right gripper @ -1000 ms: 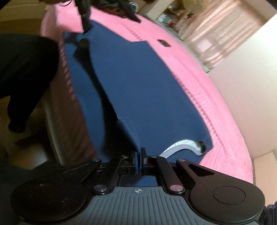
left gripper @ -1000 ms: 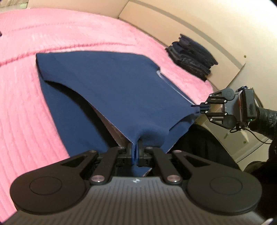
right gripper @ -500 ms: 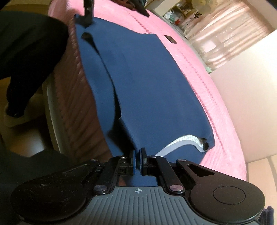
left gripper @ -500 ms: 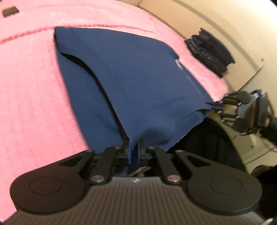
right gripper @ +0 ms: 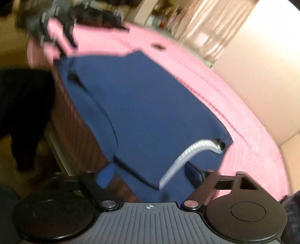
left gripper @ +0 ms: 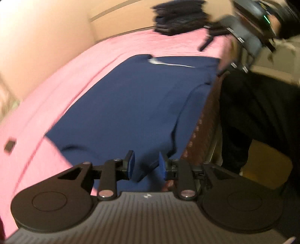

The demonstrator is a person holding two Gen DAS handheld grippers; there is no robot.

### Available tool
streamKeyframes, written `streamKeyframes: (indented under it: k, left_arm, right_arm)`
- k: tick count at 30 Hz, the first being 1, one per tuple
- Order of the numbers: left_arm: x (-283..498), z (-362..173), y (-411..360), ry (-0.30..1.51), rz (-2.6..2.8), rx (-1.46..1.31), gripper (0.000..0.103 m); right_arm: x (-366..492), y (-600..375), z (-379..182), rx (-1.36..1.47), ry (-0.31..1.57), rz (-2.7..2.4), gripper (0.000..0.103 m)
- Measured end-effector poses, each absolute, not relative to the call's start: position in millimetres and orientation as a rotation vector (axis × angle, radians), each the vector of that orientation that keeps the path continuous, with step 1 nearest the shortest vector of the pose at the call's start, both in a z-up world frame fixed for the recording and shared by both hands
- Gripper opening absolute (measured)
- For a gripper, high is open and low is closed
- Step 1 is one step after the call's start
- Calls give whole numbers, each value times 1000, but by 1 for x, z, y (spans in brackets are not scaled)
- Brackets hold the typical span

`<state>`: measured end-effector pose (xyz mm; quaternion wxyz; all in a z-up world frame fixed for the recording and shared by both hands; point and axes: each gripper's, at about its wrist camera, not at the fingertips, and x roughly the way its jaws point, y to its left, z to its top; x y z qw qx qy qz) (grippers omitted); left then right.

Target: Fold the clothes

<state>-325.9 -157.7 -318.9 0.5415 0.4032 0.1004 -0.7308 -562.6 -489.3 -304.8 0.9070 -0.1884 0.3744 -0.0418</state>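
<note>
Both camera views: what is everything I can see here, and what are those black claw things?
Shirt: one, navy with a white collar band, flat on the bed, one edge hanging over the side.
Blanket: one, pink, covering the bed.
Folded clothes: one dark stack, far end of the bed.
Small dark object: one, on the blanket beyond the shirt; too blurred to identify.
Curtains: pale, background.
Left claw: black, blue pads, open.
Right claw: black, open.

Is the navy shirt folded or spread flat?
Folded once: the navy shirt lies doubled on the pink bed, one layer's edge over another. Both grippers are open, clear of it.
</note>
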Motion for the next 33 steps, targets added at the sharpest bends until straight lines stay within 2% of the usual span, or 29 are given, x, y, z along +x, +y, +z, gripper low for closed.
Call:
streamKeyframes:
  k: [4, 9, 10, 12, 17, 23, 29, 33]
  left_arm:
    - [-315, -340, -181, 456, -1748, 931, 25]
    - [-303, -343, -182, 564, -1742, 871, 27]
    - [-303, -339, -180, 557, -1745, 866, 27]
    - [-307, -331, -175, 513, -1753, 866, 28]
    - [-314, -316, -167, 441, -1758, 843, 34]
    - [-309, -322, -173, 485, -1749, 826, 34]
    - [-314, -341, -174, 467, -1700, 955, 34]
    - [-311, -334, -163, 482, -1699, 915, 34]
  right_arm:
    - [-551, -506, -298, -191, 737, -107, 81]
    - [-532, -521, -303, 41, 746, -67, 81]
    - [-529, -524, -306, 92, 764, -51, 81]
    - [-525, -532, -312, 190, 836, -32, 67]
    - [-538, -545, -302, 299, 862, -63, 66]
    - [-551, -569, -283, 421, 761, -182, 67]
    - [-543, -580, -299, 522, 794, -227, 66]
    - [-545, -578, -297, 525, 790, -228, 66]
